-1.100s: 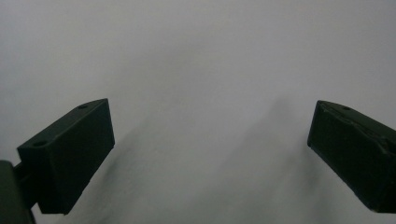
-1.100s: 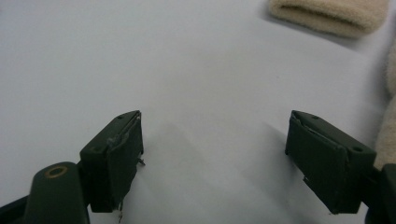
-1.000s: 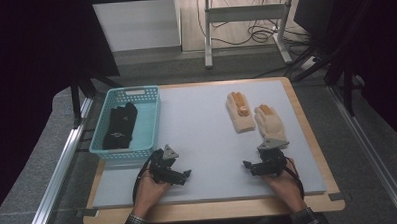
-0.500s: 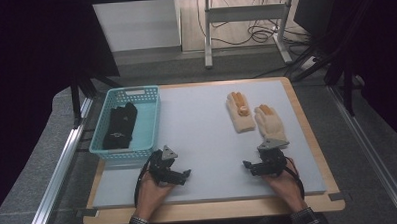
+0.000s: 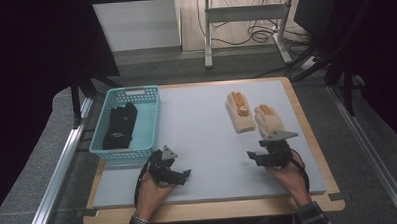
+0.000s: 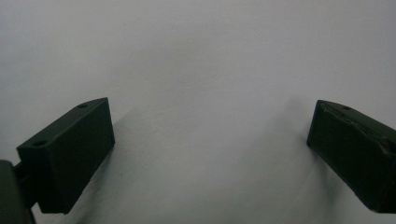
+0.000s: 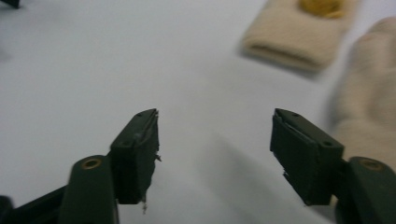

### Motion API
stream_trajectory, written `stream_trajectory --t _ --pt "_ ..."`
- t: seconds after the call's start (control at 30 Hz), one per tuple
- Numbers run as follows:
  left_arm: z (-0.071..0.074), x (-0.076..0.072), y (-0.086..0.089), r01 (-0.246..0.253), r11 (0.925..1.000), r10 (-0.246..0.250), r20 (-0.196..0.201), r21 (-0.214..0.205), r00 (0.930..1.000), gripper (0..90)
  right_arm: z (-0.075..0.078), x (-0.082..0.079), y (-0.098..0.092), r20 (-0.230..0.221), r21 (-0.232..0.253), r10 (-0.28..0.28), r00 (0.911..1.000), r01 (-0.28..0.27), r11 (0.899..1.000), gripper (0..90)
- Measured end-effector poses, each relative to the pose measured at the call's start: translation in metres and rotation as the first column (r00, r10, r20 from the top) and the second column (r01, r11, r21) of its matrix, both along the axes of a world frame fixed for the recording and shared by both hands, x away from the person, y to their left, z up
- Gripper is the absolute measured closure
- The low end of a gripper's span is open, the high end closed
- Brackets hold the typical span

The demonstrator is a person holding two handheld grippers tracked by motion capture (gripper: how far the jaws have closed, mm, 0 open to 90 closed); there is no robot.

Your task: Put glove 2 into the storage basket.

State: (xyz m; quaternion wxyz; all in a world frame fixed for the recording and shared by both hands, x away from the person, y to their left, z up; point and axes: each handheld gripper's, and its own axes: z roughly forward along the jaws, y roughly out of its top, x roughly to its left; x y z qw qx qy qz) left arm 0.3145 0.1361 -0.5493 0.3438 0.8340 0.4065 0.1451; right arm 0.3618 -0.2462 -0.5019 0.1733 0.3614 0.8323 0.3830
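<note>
Two beige gloves lie on the white mat at the right: one (image 5: 239, 114) with orange fingertips, the other (image 5: 268, 120) just to its right. My right gripper (image 5: 254, 158) hovers just in front of them, open. Its jaws have just been closing and hold nothing. In the right gripper view (image 7: 215, 140) the nearer glove (image 7: 369, 112) lies at the right edge and the other glove's cuff (image 7: 294, 39) is farther off. My left gripper (image 5: 182, 174) rests low over the bare mat, open wide and empty (image 6: 210, 135).
A teal basket (image 5: 151, 124) stands at the table's left side, with black gloves (image 5: 119, 126) inside it. The white mat (image 5: 202, 122) covers most of the wooden table top. Metal rails run along both sides.
My right gripper has lifted a little off the mat, toward the gloves, and its jaws stand narrower than before. The left gripper has stayed where it was.
</note>
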Motion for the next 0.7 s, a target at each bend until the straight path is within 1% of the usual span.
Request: stream_trajectory --t 0.03,0.07,0.1,0.13,0.17,0.2,0.23,0.27,0.3,0.33,0.37,0.4,0.43,0.47,0.5,0.53,0.6,0.63,0.7 --pt "0.000 0.000 0.000 0.000 1.0000 0.000 0.000 0.000 1.0000 1.0 0.007 0.007 -0.009 0.002 0.001 -0.028 0.9996 0.028 1.000 39.4" --pt "0.000 0.000 0.000 0.000 1.0000 0.000 0.000 0.000 1.0000 1.0 0.007 0.007 -0.009 0.002 0.001 -0.028 0.9996 0.028 1.000 39.4" --pt "0.000 0.000 0.000 0.000 1.0000 0.000 0.000 0.000 1.0000 1.0 0.011 0.012 -0.016 0.004 0.005 -0.047 0.9989 0.047 0.999 42.6" --pt "0.000 0.000 0.000 0.000 1.0000 0.000 0.000 0.000 1.0000 1.1 0.015 0.016 -0.023 0.002 0.019 -0.071 0.9975 0.071 0.997 46.2" --pt "0.000 0.000 0.000 0.000 1.0000 0.000 0.000 0.000 1.0000 1.1 0.019 0.022 -0.033 0.004 0.032 -0.103 0.9947 0.103 0.994 53.8" --pt "0.000 0.000 0.000 0.000 1.0000 0.000 0.000 0.000 1.0000 1.0 0.024 0.029 -0.046 0.006 0.033 -0.152 0.9883 0.152 0.988 64.7" --pt "0.000 0.000 0.000 0.000 1.0000 0.000 0.000 0.000 1.0000 1.1 0.024 0.029 -0.046 0.006 0.033 -0.152 0.9883 0.152 0.988 64.7" --pt "0.000 0.000 0.000 0.000 1.0000 0.000 0.000 0.000 1.0000 1.1 0.026 0.033 -0.054 0.013 0.026 -0.179 0.9838 0.178 0.984 70.8" --pt "0.000 0.000 0.000 0.000 1.0000 0.000 0.000 0.000 1.0000 1.1 0.028 0.042 -0.068 0.015 0.018 -0.223 0.9746 0.223 0.975 81.4" --pt "0.000 0.000 0.000 0.000 1.0000 0.000 0.000 0.000 1.0000 1.1 0.027 0.045 -0.073 0.019 0.011 -0.236 0.9715 0.236 0.972 84.4" --pt "0.000 0.000 0.000 0.000 1.0000 0.000 0.000 -0.001 1.0000 1.1 0.027 0.045 -0.073 0.019 0.011 -0.236 0.9715 0.236 0.972 84.4" --pt "0.000 0.000 0.000 0.000 1.0000 0.000 0.000 -0.001 1.0000 1.1 0.027 0.049 -0.078 0.019 0.003 -0.254 0.9669 0.254 0.967 86.0" --pt "0.000 0.000 0.000 0.000 1.0000 0.000 0.001 -0.001 1.0000 1.1 0.025 0.052 -0.082 0.017 -0.005 -0.274 0.9616 0.274 0.962 86.9" --pt "0.000 0.000 0.000 0.000 1.0000 0.000 0.001 -0.001 1.0000 1.1 0.020 0.060 -0.091 0.015 -0.027 -0.309 0.9508 0.310 0.950 87.1" --pt "0.000 0.000 0.000 0.000 1.0000 0.000 0.001 -0.001 1.0000 1.1 0.018 0.062 -0.093 0.012 -0.034 -0.315 0.9490 0.315 0.948 87.0" --pt "0.000 0.000 0.000 0.000 1.0000 0.000 0.001 -0.001 1.0000 1.1 0.018 0.062 -0.093 0.012 -0.034 -0.315 0.9490 0.315 0.948 87.0" --pt "0.000 0.000 0.000 0.000 1.0000 0.000 0.001 -0.001 1.0000 1.1 0.011 0.066 -0.097 -0.003 -0.048 -0.324 0.9461 0.323 0.945 86.3" --pt "0.000 0.000 0.000 0.000 1.0000 0.000 0.001 -0.001 1.0000 1.1 0.004 0.068 -0.098 -0.021 -0.053 -0.322 0.9465 0.321 0.946 83.4" --pt "0.000 0.000 0.000 0.000 1.0000 0.000 0.001 -0.001 1.0000 1.1 0.001 0.068 -0.098 -0.027 -0.054 -0.318 0.9478 0.316 0.947 82.0"
